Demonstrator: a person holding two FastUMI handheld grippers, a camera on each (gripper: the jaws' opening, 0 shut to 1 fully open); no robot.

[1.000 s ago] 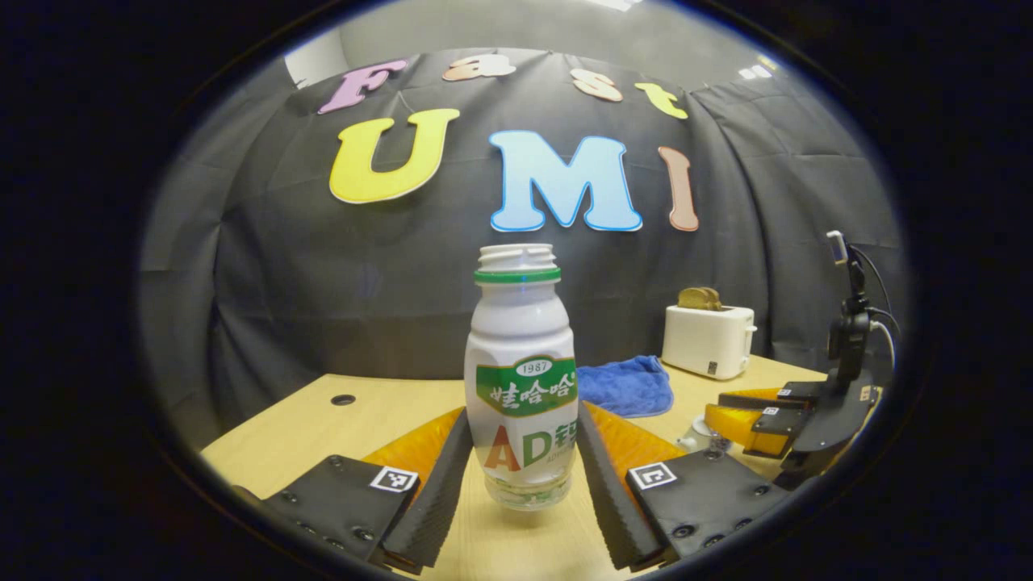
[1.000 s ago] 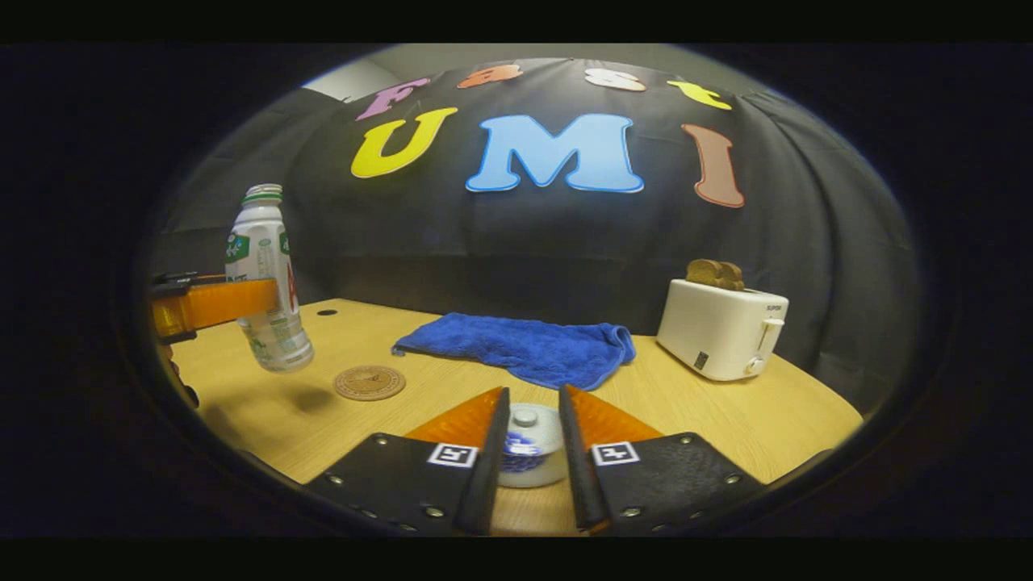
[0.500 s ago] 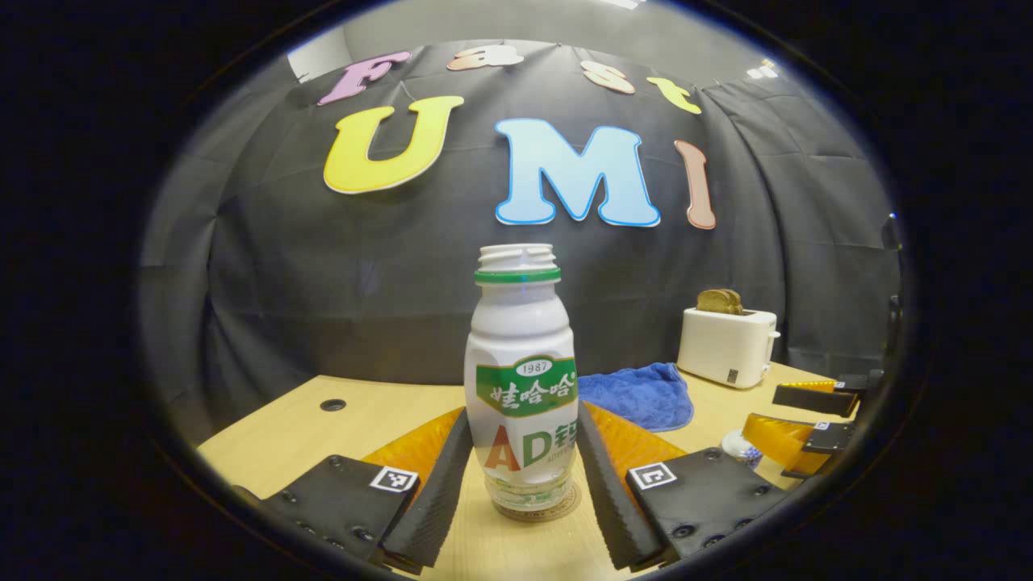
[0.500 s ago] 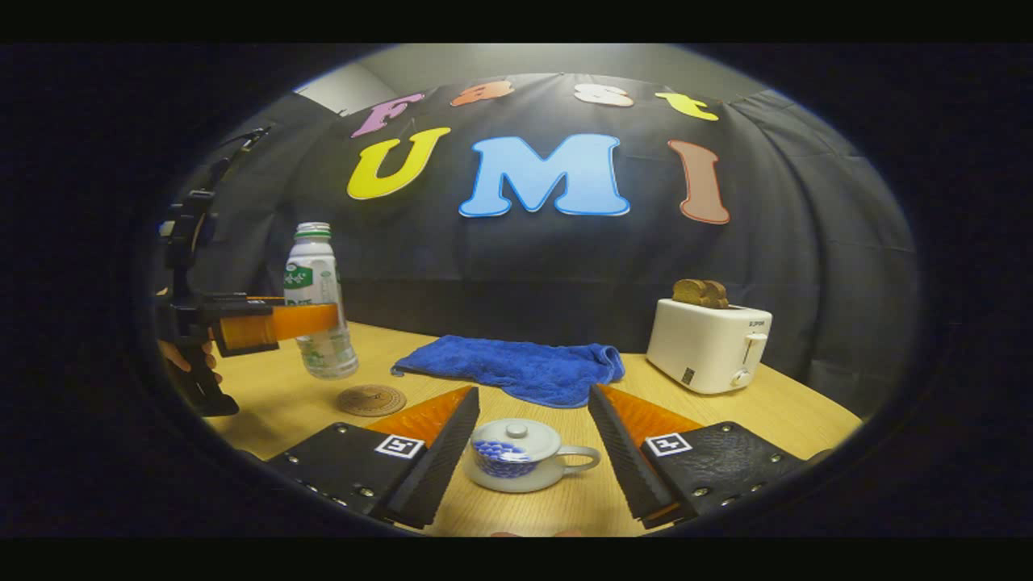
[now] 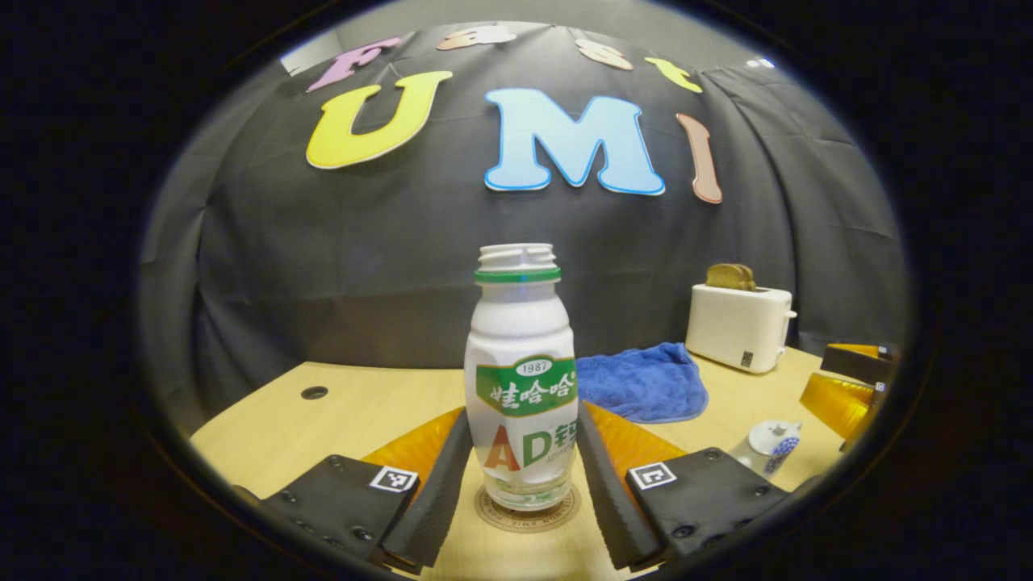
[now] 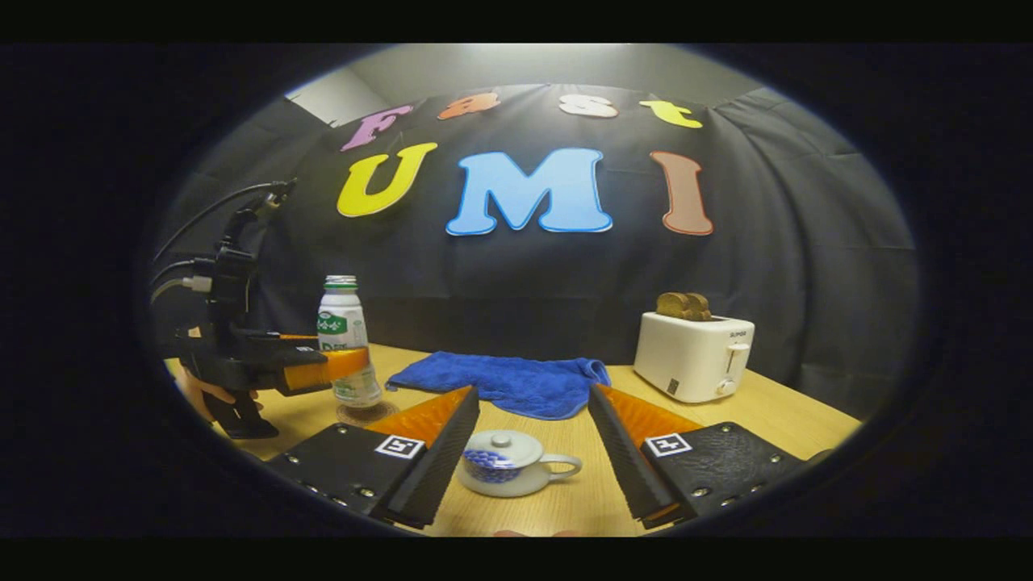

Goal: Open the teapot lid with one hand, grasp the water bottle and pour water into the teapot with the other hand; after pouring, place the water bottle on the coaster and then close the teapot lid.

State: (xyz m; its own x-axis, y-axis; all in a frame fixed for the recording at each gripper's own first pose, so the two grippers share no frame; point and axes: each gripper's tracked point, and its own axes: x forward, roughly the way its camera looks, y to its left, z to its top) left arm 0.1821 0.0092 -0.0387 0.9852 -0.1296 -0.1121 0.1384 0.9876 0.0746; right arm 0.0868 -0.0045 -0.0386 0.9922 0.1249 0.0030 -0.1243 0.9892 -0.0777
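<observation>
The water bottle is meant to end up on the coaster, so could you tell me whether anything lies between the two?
Nothing visible does. The water bottle, gripped by the left gripper, stands upright directly over the coaster, apparently resting on it already.

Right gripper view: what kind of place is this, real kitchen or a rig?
Probably a staged recording booth, not a kitchen: black cloth wall behind a bare wooden table, with household props laid out, a toaster, a blue towel and a teapot.
</observation>
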